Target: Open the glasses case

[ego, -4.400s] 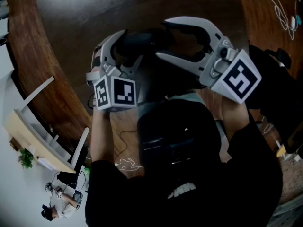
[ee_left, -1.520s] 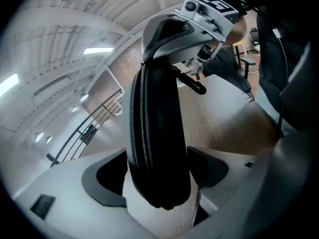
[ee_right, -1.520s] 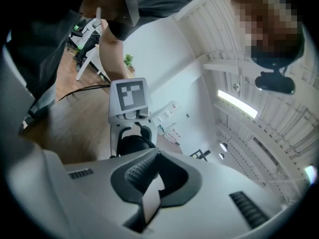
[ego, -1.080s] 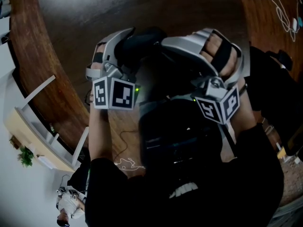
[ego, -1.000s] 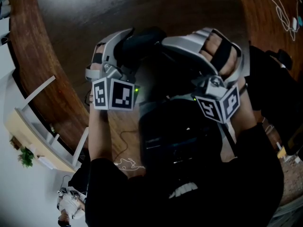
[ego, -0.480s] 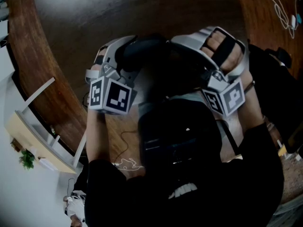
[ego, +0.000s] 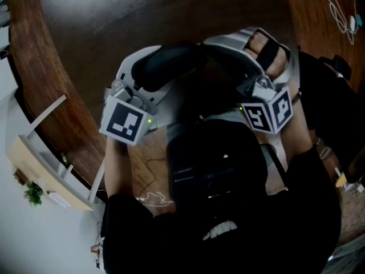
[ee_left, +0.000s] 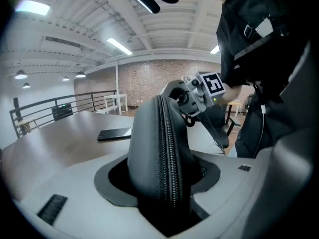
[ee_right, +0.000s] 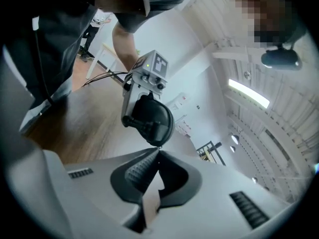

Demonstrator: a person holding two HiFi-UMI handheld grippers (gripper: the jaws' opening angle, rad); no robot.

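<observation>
Table [ee_left: 60, 148]: its grey-brown top with a rounded edge is stretching away to the left and far side in the left gripper view. A flat black phone-like slab [ee_left: 114, 133] is lying on it, left of centre, towards the far part of the top. In the head view the top is showing dark, with a soft sheen on the far side. The wooden floor [ego: 51, 107] is curving round it. A white cable [ego: 337, 13] is lying looped on the boards at far right. A thin pale cable [ego: 149, 197] is trailing over the near boards.
</observation>
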